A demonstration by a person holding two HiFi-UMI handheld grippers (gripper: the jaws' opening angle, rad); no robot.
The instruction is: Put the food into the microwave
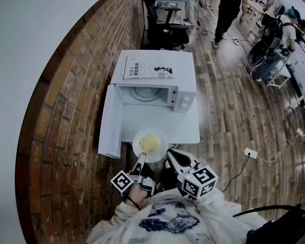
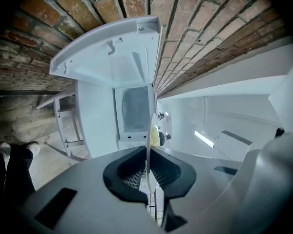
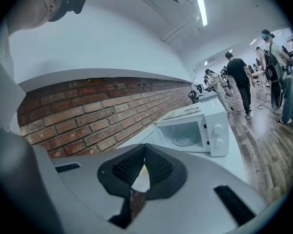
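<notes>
- L tongs (image 1: 141, 157) are clamped nearly closed on the near rim of the plate (image 1: 138, 136). In the left gripper view the rim runs edge-on between the jaws, so it's a thin pinch on one side only.
- R tongs (image 1: 170, 154) have their jaws together at the tips, w/ nothing pinched that I can make out. They sit just beside the plate's right rim.
- Food (image 1: 149, 142) is a pale yellow lump, mid-plate. The plate is held over the near edge of the worktop (image 1: 168, 128), well short of the microwave (image 1: 186, 94).
- The door (image 1: 109, 122) hangs wide open to the left, and the glass turntable (image 1: 146, 93) is in plain sight inside.
- Step in hand, as I judge it: carry the plate fwd into the cavity.
- Doing it well:
  - Keep the plate level so the food doesn't slide.
  - W/ a one-sided pinch the far edge may droop, so go slow. Maybe prop the right rim w/ the R tongs.
  - Aim for the centre of the opening, away from the door edge and the control panel on the right.
  - Set the plate flat on the turntable before letting go.
</notes>
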